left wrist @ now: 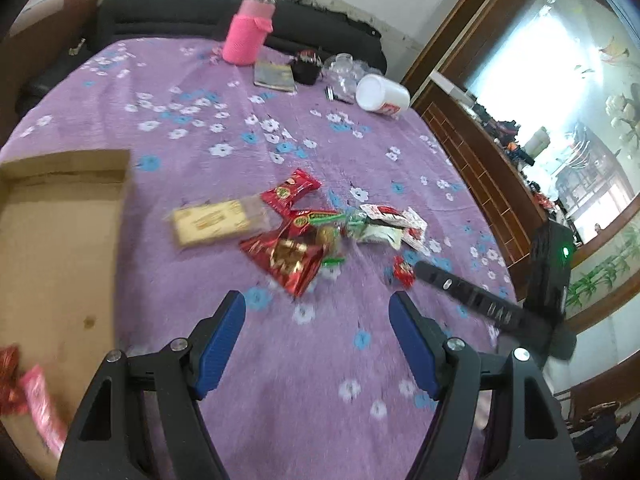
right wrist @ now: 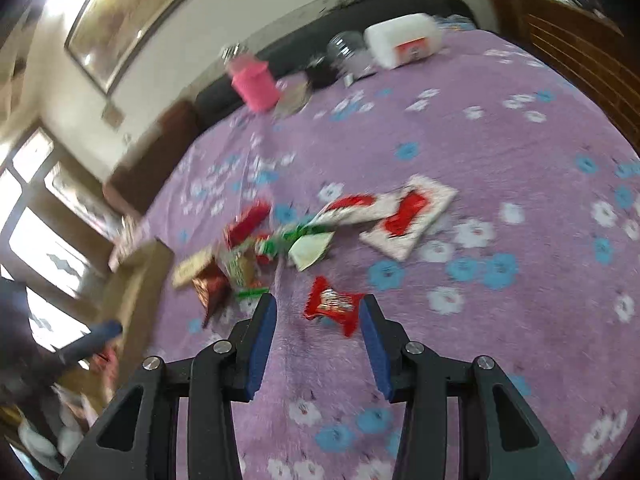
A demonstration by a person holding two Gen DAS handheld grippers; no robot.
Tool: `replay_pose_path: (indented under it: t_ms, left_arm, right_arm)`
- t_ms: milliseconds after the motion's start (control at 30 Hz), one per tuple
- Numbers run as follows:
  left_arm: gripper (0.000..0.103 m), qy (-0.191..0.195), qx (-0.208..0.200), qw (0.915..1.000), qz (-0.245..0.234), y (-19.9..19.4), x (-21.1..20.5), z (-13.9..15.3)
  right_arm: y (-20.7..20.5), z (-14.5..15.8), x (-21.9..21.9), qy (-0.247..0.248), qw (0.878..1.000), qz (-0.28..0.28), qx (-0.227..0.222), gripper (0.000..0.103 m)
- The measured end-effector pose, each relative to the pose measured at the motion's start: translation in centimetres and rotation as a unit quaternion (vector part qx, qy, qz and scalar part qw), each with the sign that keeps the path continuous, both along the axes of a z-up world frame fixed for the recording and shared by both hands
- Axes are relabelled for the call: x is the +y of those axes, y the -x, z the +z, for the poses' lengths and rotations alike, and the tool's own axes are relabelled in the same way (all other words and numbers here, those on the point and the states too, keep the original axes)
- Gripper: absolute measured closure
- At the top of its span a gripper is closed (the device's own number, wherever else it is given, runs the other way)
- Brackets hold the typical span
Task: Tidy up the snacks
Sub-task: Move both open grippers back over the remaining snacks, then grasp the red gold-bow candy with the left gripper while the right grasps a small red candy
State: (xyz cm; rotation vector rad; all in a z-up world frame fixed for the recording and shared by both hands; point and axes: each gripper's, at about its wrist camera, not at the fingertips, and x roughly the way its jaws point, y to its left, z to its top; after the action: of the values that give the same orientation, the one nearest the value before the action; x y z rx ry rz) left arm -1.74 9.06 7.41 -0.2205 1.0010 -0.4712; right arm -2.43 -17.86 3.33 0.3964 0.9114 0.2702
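A heap of snack packets lies on the purple flowered cloth point(left wrist: 280, 360): a tan wafer pack point(left wrist: 214, 222), red foil packets point(left wrist: 294, 258), and white-and-red sachets point(left wrist: 392, 220). My left gripper point(left wrist: 318, 308) is open and empty, just short of the heap. A cardboard box point(left wrist: 56, 240) stands at the left with a few packets inside. My right gripper point(right wrist: 318, 312) is open, its blue pads either side of a small red candy packet point(right wrist: 334, 306) lying on the cloth. That packet point(left wrist: 402, 270) and the right gripper's arm show at the right of the left wrist view.
At the far edge stand a pink-sleeved bottle point(left wrist: 248, 32), a small book point(left wrist: 274, 76), a clear jar point(left wrist: 344, 72) and a tipped white tub point(left wrist: 380, 94). A wooden cabinet point(left wrist: 480, 160) borders the right side. The box point(right wrist: 136, 280) also shows in the right wrist view.
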Motion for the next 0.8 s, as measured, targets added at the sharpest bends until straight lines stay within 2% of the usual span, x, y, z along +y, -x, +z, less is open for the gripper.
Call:
replay_pose_path:
  t_ms: [167,300,433,467,500,533,567,700,767,800]
  left_arm:
    - [0.030,-0.076,-0.006,0.9970,-0.013,-2.9,-3.4,-1.9]
    - [0.030,-0.154,-0.017,0.9877,-0.024,-4.0,-5.6,-4.0]
    - [0.030,-0.179,-0.012,0.9832,-0.030,-4.5,-6.5,-5.7]
    - [0.031,-0.186,-0.013,0.9820,-0.032,-4.5,-6.7,-5.9]
    - [0.036,-0.194,-0.017,0.9803,-0.032,-4.5,-6.8,-6.1]
    - [0.053,-0.201,-0.024,0.9788,-0.029,-4.5,-6.9,-6.2]
    - [0.070,-0.192,-0.029,0.9803,-0.035,-4.4,-6.9,-6.1]
    - [0.092,-0.175,-0.025,0.9837,-0.033,-4.0,-6.4,-5.9]
    - [0.099,-0.161,-0.023,0.9861,-0.032,-3.7,-6.2,-5.8]
    - [0.099,-0.156,-0.025,0.9869,-0.030,-3.5,-6.1,-5.6]
  right_arm:
    - [-0.7,-1.3,1.0,0.035,0.999,0.006,0.002,0.057]
    - [-0.8,-1.9,0.9,0.032,0.999,0.006,-0.001,0.057]
    - [-0.7,-1.9,1.3,0.048,0.999,0.004,-0.011,0.058]
    - [-0.6,-1.9,1.5,0.059,0.998,0.001,-0.011,0.066]
    - [-0.7,-1.9,1.6,0.063,0.998,0.003,-0.011,0.077]
    - [-0.5,-2.0,1.6,0.063,0.998,0.004,-0.012,0.079]
    - [-0.5,-2.0,1.5,0.060,0.998,0.004,-0.012,0.080]
    - [-0.3,-1.9,1.0,0.042,0.999,0.002,-0.013,0.085]
    - [-0.1,-1.7,0.7,0.035,0.999,-0.001,-0.018,0.087]
    - [0.0,-1.6,0.7,0.030,0.999,-0.002,-0.020,0.087]
